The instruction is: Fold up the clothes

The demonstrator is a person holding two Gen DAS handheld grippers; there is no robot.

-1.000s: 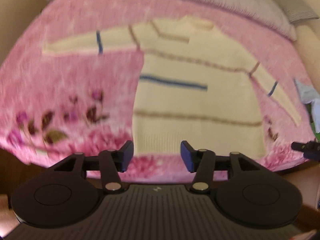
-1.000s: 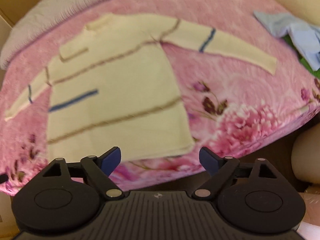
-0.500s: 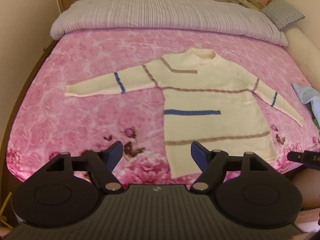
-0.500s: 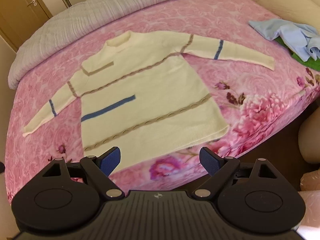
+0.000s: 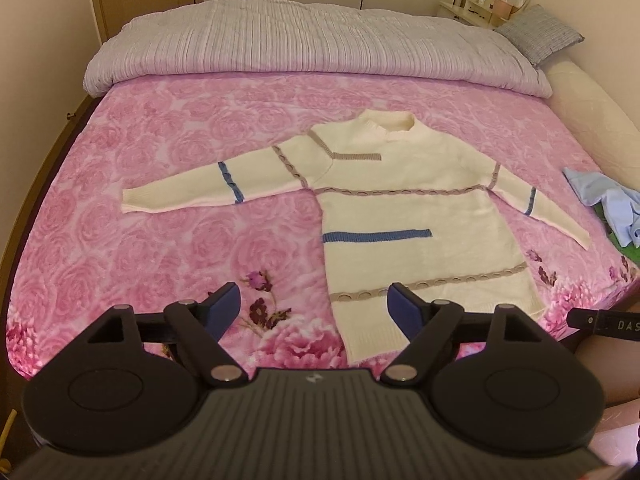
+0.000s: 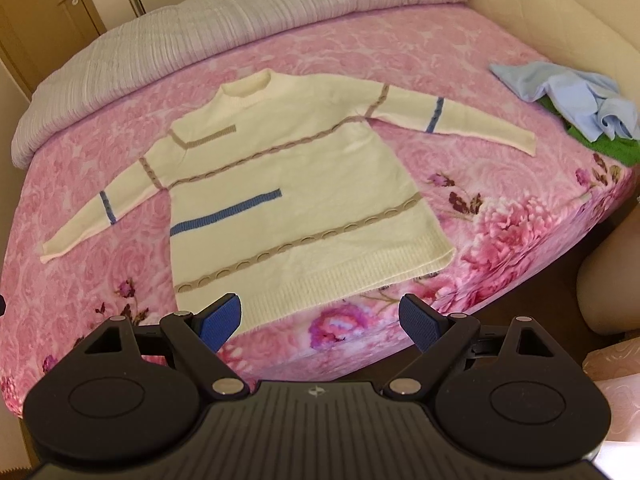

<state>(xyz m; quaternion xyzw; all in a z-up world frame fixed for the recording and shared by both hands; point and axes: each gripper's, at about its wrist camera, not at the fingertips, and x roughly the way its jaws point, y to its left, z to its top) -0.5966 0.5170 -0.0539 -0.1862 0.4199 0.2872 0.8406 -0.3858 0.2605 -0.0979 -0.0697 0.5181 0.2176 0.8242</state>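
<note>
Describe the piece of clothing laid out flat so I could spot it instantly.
On the pink blanket lies a cream sweater, sleeves spread wide, hem toward the cameras. Tan cable bands and short blue stripes mark it, unlike the crumpled light-blue clothes at the bed's edge.

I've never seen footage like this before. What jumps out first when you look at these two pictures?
A cream sweater with blue and tan stripes lies spread flat, both sleeves out, in the middle of a bright pink rose-patterned bedspread. At the far end a grey quilt is bunched across the bed, and a crumpled light blue garment sits near the right edge. Low in each view a black gripper holds nothing: the left gripper, its jaws opening, and the right gripper, open.
</note>
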